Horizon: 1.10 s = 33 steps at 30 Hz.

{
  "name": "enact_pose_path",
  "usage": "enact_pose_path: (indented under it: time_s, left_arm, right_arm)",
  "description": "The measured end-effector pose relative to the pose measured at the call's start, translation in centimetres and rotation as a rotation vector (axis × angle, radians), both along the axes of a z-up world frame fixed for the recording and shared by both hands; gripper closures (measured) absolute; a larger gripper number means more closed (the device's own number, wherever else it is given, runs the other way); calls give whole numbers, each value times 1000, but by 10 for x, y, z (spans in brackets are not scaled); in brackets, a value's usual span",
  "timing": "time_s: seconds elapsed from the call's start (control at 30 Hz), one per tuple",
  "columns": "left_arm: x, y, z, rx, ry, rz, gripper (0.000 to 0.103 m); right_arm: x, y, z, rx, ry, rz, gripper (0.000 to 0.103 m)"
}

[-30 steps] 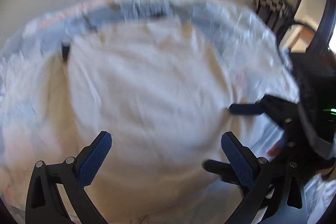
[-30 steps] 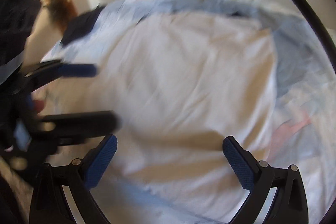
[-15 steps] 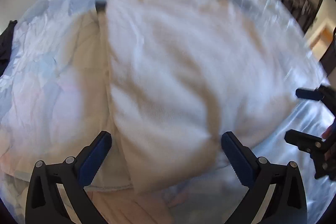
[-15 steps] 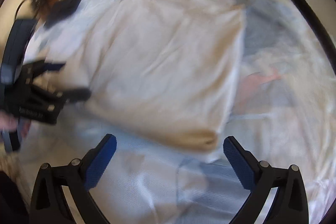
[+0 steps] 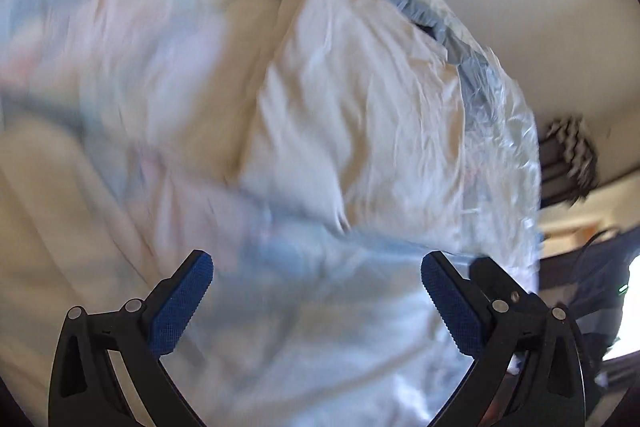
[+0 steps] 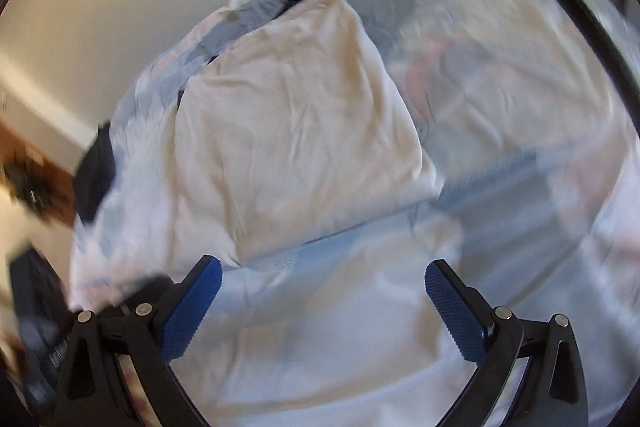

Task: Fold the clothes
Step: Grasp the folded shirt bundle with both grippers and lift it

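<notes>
Left gripper and right gripper both spread wide, empty. Folded cream garment lies on the bedsheet (views blurred). Risk: a careless pass snags and unfolds it.

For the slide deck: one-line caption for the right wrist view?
Open right gripper above a folded cream garment lying on a pale blue bedsheet.

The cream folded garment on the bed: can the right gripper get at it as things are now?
Probably yes. The right gripper is open and empty, and only bare bedsheet lies between it and the cream garment.
</notes>
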<state>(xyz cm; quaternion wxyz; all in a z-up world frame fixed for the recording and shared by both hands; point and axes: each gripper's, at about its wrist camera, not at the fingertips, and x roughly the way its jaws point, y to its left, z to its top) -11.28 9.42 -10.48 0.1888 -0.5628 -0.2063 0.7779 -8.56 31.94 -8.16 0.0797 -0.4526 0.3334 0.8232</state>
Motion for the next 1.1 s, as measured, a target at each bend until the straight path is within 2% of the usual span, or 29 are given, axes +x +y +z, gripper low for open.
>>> enact_pose_path:
  time_s: [0.07, 0.17, 0.23, 0.27, 0.3, 0.37, 0.47, 0.73, 0.93, 1.1]
  left_arm:
    - [5, -2, -11, 73, -64, 52, 0]
    - [2, -12, -20, 261, -145, 209, 0]
    - [-2, -17, -33, 436, -213, 287, 0]
    - [-4, -18, -40, 488, -254, 309, 0]
    - [-6, -18, -50, 537, -305, 347, 0]
    - [-5, -21, -62, 608, -349, 421, 0]
    - [-5, -22, -72, 694, -376, 496, 0]
    - [-6, -14, -73, 765, -335, 562, 0]
    - [-18, -7, -79, 822, -358, 607, 0]
    - [-30, 2, -78, 821, -360, 592, 0]
  right_arm:
    - [6, 6, -6, -79, 24, -64, 0]
    - [11, 19, -15, -184, 67, -147, 0]
    - [13, 27, -21, -269, 103, -189, 0]
    - [13, 30, -26, -305, 110, -215, 0]
    - [12, 34, -31, -344, 116, -240, 0]
    - [12, 41, -46, -433, 117, -290, 0]
    - [15, 47, -65, -553, 128, -356, 0]
    - [-3, 50, -77, -669, 233, -370, 0]
    - [-16, 48, -82, -680, 238, -402, 0]
    - [-16, 48, -84, -677, 236, -396, 0]
